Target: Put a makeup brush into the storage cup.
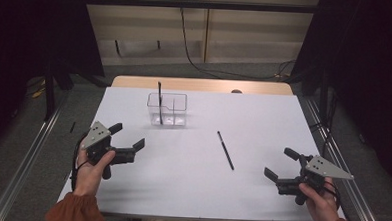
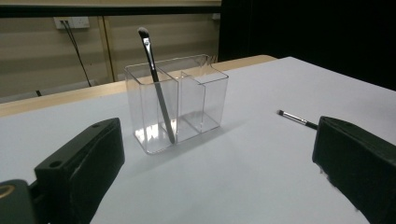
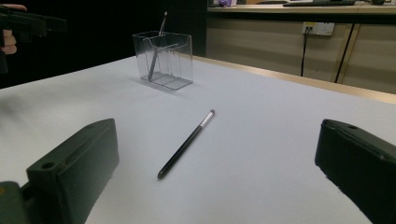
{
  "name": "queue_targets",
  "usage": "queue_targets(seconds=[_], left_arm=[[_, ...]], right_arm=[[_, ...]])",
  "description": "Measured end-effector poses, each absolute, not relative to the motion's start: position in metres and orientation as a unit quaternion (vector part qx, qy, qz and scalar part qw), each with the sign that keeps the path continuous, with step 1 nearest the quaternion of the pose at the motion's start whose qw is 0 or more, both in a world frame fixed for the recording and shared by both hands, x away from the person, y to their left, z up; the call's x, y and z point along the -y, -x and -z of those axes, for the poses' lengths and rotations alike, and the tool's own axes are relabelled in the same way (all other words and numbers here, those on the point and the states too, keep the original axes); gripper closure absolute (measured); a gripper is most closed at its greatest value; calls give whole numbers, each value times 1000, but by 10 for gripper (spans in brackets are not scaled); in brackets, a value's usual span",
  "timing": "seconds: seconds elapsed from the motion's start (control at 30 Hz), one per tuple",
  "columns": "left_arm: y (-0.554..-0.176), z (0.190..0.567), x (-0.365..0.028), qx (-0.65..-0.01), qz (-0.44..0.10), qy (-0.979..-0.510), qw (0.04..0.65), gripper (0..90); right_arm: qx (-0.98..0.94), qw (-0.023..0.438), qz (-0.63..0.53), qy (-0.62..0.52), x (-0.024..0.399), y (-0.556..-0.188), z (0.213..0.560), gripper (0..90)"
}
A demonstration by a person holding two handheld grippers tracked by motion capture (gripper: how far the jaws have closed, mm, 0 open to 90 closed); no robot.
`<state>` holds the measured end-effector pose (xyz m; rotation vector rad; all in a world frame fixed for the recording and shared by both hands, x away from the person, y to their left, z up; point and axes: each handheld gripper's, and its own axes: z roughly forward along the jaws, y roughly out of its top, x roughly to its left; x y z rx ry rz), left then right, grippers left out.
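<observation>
clear two-compartment organizer (image 1: 176, 105) holds one makeup brush (image 1: 160, 103) leaning in its left compartment, right compartment empty. second makeup brush (image 1: 225, 150) flat on table (image 1: 263, 118). left gripper (image 1: 128, 139) and right gripper (image 1: 276, 164) jaws apart, holding nothing.

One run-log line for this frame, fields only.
left tongs: open, empty | right tongs: open, empty | brush: leaning in organizer | second brush: flat on table, untouched
</observation>
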<state>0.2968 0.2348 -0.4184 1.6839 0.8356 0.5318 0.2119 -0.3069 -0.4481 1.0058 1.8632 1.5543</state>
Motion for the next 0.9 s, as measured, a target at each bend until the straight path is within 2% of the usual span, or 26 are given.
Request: queue_targets(seconds=[0.9], left_arm=[[-262,442,-257,-374,-240,-693,567,23]], right_arm=[[-686,258,-571,-371,306,-214,448,0]])
